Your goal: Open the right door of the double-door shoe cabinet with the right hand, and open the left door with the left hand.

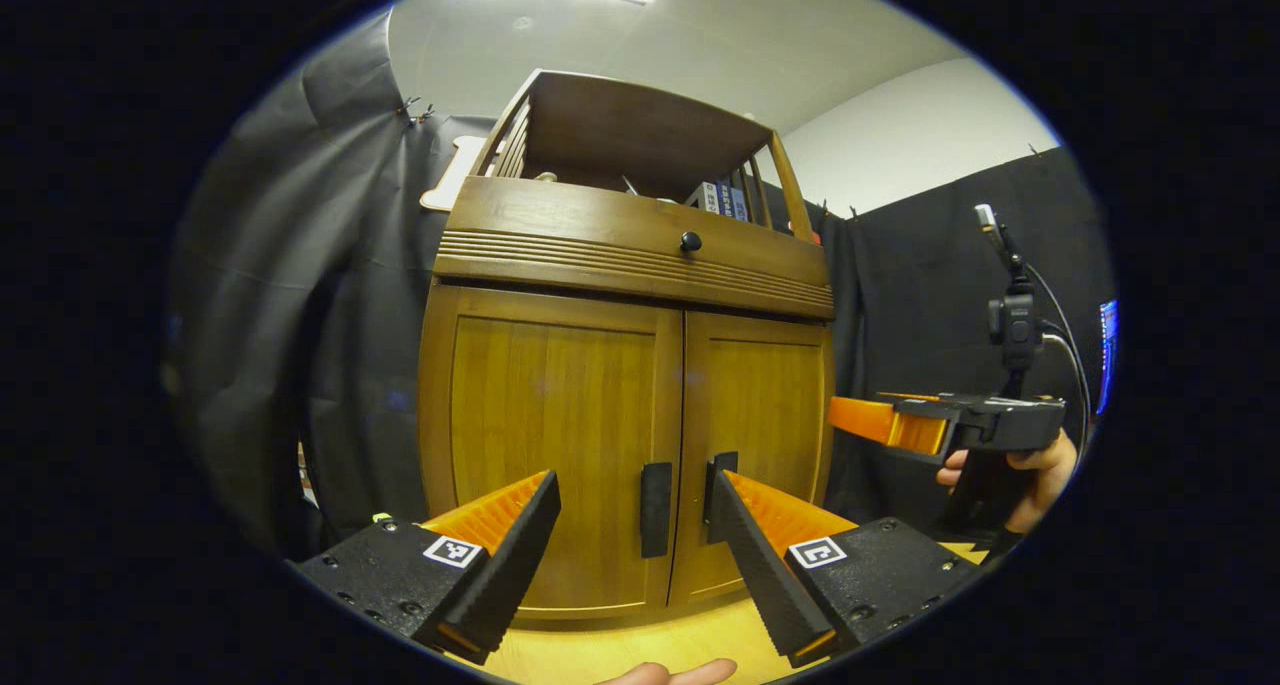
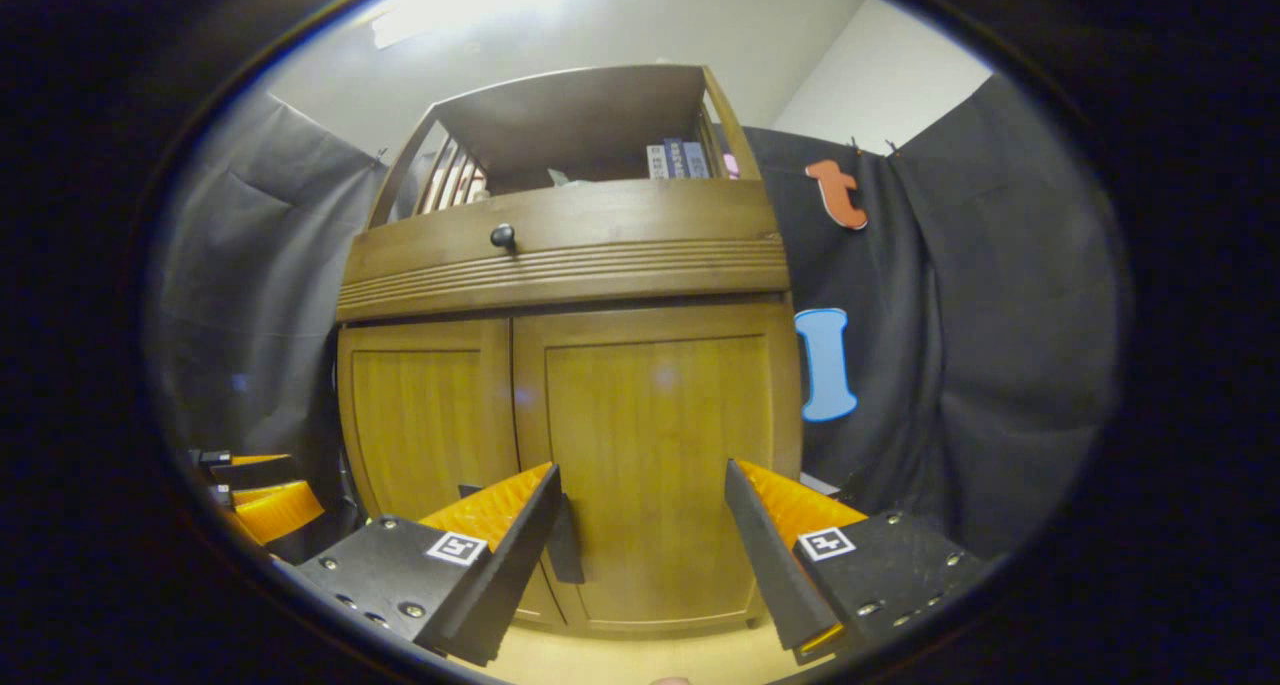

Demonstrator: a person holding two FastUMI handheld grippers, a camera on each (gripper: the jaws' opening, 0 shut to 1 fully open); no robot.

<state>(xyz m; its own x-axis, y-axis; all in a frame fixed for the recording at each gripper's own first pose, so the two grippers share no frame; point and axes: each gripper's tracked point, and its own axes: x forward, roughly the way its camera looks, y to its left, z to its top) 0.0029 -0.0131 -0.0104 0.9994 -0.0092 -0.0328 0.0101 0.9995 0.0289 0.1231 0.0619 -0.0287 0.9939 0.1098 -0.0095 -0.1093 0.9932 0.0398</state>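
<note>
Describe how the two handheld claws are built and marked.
Each claw, left and right, has two wedge-shaped fingers with ribbed inner faces on black bolted blocks, each block bearing a square black-and-white marker tag. In the left gripper view the right claw has a black body, a pistol-style handle, and a small black cabled device mounted on top.

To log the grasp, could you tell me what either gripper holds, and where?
Nothing: left gripper and right gripper are both open, short of the cabinet's handles.
</note>
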